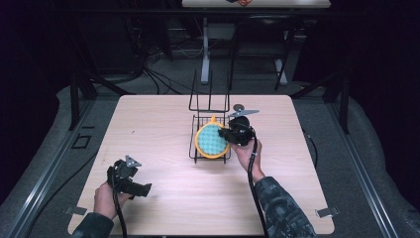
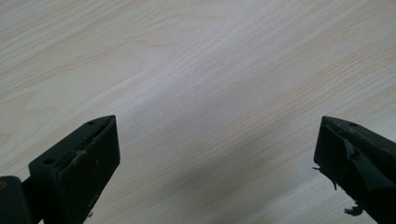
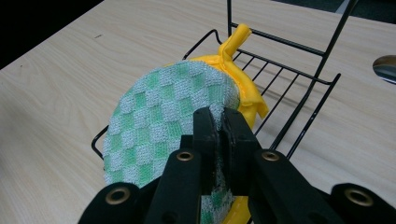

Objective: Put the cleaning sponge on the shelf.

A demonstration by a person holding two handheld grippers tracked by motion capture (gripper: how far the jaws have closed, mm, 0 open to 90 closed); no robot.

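Observation:
A round pot holder point(image 1: 212, 141) point(image 3: 163, 126), green-and-white checked with a yellow rim and a yellow loop, lies tilted in a black wire rack point(image 1: 210, 111) point(image 3: 299, 93) at the middle of the table. My right gripper point(image 1: 229, 135) point(image 3: 219, 123) is shut on its right edge, with the checked cloth pinched between the jaws. My left gripper point(image 1: 141, 190) point(image 2: 217, 154) hovers low over bare wood near the front left of the table, its jaws wide apart with nothing between them.
The light wooden table point(image 1: 148, 129) has bare wood all round the rack. A small round grey disc point(image 1: 238, 107) point(image 3: 386, 67) lies behind the rack to its right. Dark floor, cables and another table's legs lie beyond the far edge.

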